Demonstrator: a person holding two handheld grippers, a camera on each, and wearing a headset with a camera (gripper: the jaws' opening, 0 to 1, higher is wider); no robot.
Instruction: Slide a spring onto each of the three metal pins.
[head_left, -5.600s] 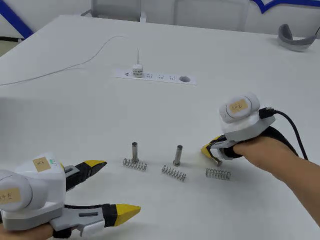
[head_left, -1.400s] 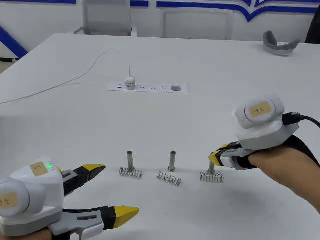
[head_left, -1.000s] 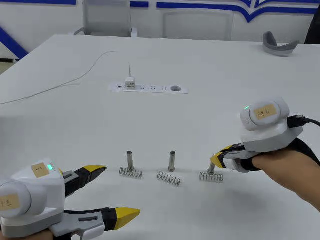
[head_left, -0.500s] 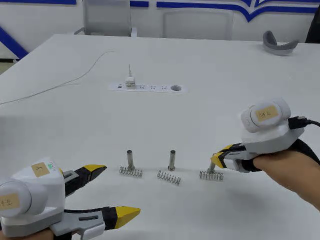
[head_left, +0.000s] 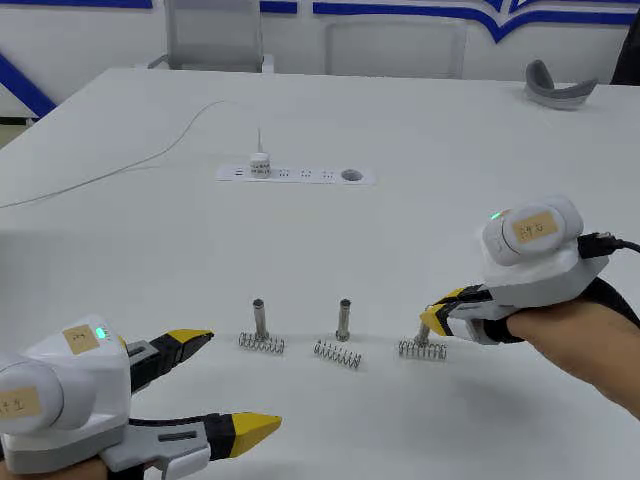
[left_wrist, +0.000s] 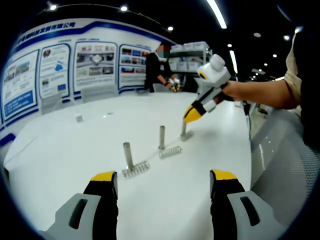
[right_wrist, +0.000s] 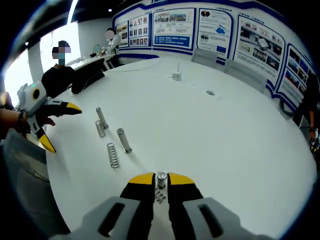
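1. Springs (head_left: 336, 354) lie flat, one before middle pin (head_left: 344, 318), others either side; likely light, bouncy, roll-prone, so pinch mid-coil gently.
2. Right gripper (right_wrist: 161, 179) nips end pin (head_left: 423, 336) right of it; left gripper (left_wrist: 164, 176) gapes wide, near-left.

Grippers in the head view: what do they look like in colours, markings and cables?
Both the left gripper and right gripper have white housings, black jaws with yellow tips, tan handwritten labels and a small green light. A black cable leaves the right one; a black glove or strap shows at that wrist.
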